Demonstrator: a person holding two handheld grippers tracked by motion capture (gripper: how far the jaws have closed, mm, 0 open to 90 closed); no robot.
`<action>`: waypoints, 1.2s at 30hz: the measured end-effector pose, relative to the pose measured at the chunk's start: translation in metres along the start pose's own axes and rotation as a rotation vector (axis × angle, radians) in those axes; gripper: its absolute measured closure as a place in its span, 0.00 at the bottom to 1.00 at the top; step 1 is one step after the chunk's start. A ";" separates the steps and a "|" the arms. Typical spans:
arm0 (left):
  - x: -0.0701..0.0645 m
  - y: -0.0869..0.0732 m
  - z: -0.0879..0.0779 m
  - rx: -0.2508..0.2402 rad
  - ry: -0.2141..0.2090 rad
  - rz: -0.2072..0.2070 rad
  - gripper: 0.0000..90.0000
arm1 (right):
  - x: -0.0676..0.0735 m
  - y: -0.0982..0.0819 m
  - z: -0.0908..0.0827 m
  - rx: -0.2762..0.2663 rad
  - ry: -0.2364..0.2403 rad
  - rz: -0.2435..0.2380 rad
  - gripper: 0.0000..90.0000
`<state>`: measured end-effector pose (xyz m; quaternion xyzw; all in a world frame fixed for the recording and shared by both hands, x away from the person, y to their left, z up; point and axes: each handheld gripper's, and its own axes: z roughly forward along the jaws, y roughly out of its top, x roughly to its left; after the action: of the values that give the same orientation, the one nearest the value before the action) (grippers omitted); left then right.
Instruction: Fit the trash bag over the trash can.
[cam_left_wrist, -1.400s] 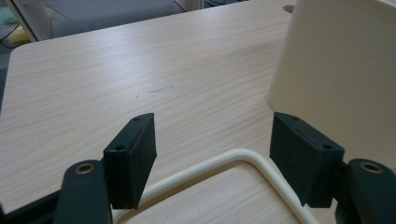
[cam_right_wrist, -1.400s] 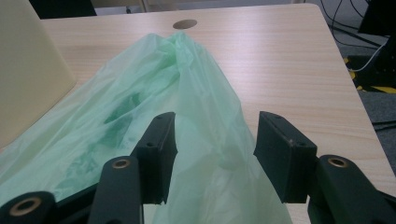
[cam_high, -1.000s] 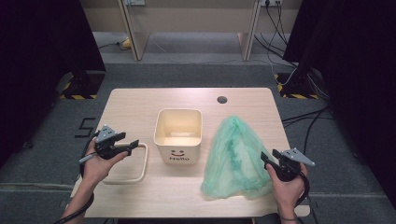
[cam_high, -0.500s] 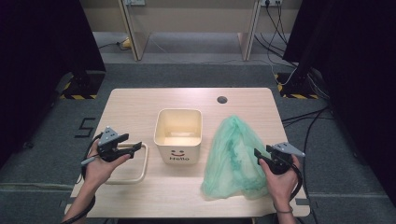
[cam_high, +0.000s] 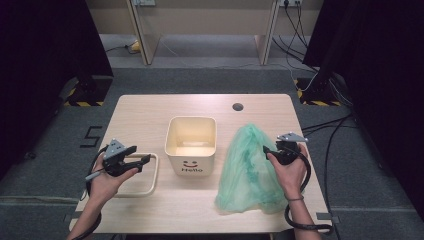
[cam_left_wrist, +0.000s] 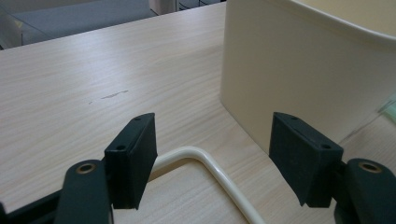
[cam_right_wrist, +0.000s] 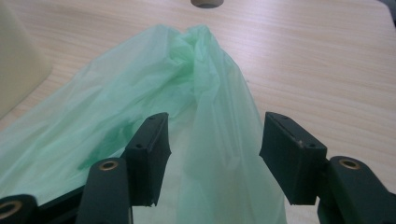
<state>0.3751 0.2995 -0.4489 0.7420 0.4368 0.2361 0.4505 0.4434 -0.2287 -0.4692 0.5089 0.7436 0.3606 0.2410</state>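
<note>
You face a pale wooden worktop (cam_high: 150, 117) with a round cable hole (cam_high: 238, 106) near its far edge, standing on grey carpet (cam_high: 210, 80). Black curtains (cam_high: 45, 55) hang at both sides, and beyond stand light wooden furniture legs (cam_high: 140, 35) among trailing cables (cam_high: 300, 30).

In the right gripper view the green bag (cam_right_wrist: 140, 116) runs off at six and nine o'clock.
</note>
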 end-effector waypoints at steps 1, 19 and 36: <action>0.000 -0.001 0.000 0.000 0.000 -0.002 0.35 | -0.001 0.002 0.004 0.009 -0.001 -0.005 0.46; -0.001 -0.008 -0.002 -0.012 -0.003 -0.024 0.35 | -0.003 0.015 0.046 0.138 -0.019 -0.044 0.42; -0.001 -0.008 -0.001 -0.011 -0.004 -0.024 0.35 | 0.002 0.001 0.050 0.206 -0.042 -0.018 0.41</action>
<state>0.3702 0.3010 -0.4554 0.7347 0.4432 0.2316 0.4584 0.4791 -0.2117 -0.4992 0.5317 0.7760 0.2693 0.2063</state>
